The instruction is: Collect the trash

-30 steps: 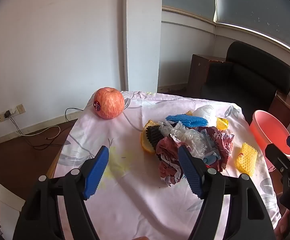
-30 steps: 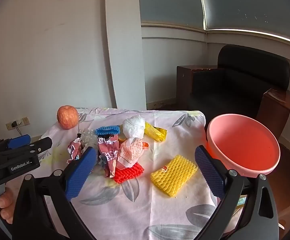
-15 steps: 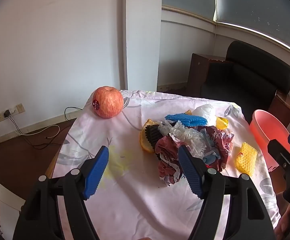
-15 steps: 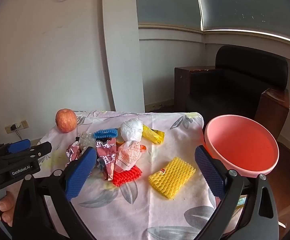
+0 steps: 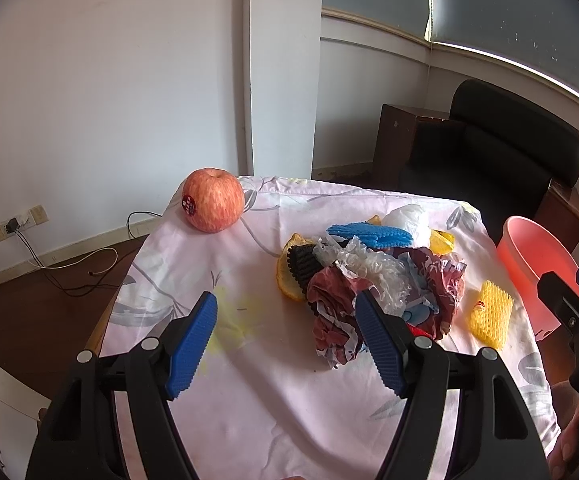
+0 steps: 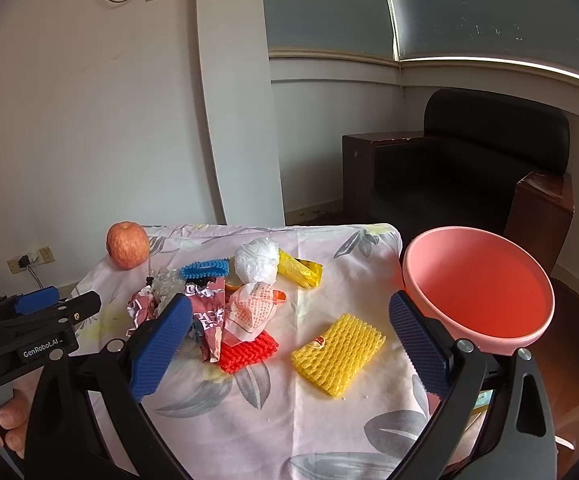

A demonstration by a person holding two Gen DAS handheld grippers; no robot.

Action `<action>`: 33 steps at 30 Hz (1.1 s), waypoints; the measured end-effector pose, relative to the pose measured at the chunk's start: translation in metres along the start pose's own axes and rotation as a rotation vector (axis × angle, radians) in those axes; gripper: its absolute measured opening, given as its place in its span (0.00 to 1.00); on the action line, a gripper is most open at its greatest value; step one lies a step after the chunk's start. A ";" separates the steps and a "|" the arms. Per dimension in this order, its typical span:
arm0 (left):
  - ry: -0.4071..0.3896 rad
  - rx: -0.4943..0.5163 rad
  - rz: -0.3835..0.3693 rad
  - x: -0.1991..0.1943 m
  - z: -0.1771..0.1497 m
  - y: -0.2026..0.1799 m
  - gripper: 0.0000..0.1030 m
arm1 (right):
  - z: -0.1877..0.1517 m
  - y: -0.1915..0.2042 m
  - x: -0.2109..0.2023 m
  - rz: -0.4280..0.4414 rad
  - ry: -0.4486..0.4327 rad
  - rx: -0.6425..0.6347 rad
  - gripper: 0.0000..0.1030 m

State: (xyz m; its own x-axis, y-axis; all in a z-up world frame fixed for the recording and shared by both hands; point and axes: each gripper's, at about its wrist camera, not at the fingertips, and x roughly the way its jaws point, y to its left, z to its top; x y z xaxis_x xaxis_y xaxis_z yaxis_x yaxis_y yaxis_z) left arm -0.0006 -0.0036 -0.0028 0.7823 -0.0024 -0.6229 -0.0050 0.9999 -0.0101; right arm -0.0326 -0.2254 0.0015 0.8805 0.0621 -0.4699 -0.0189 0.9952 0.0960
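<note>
While hidden leftward, red foam net (image 6: pixel 248 351) shows rightward.

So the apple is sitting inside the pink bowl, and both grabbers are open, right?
Not quite. The apple sits on the tablecloth at the far left corner, well apart from the pink bowl, which looks empty in the right wrist view. Both the left gripper and right gripper are open.

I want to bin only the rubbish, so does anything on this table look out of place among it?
Yes: a whole apple stands alone at the far left corner, apart from the crumpled wrapper pile. It looks intact, sticker on, not trash. A yellowish stain also marks the tablecloth near the left gripper.
</note>
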 end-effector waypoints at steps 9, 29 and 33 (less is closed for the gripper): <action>0.001 -0.001 0.000 -0.001 -0.004 -0.001 0.69 | -0.001 0.000 -0.001 -0.002 -0.003 0.004 0.96; 0.008 -0.004 -0.002 -0.001 -0.008 -0.002 0.69 | -0.002 -0.001 -0.001 -0.004 -0.004 0.005 0.96; 0.011 -0.005 -0.003 0.003 -0.011 -0.001 0.69 | -0.003 -0.002 -0.001 -0.005 -0.003 0.005 0.96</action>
State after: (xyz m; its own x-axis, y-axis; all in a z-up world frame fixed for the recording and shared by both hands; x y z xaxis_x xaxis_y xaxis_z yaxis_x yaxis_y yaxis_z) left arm -0.0051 -0.0049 -0.0133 0.7753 -0.0055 -0.6315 -0.0056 0.9999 -0.0156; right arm -0.0346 -0.2269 -0.0011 0.8818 0.0574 -0.4681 -0.0125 0.9951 0.0983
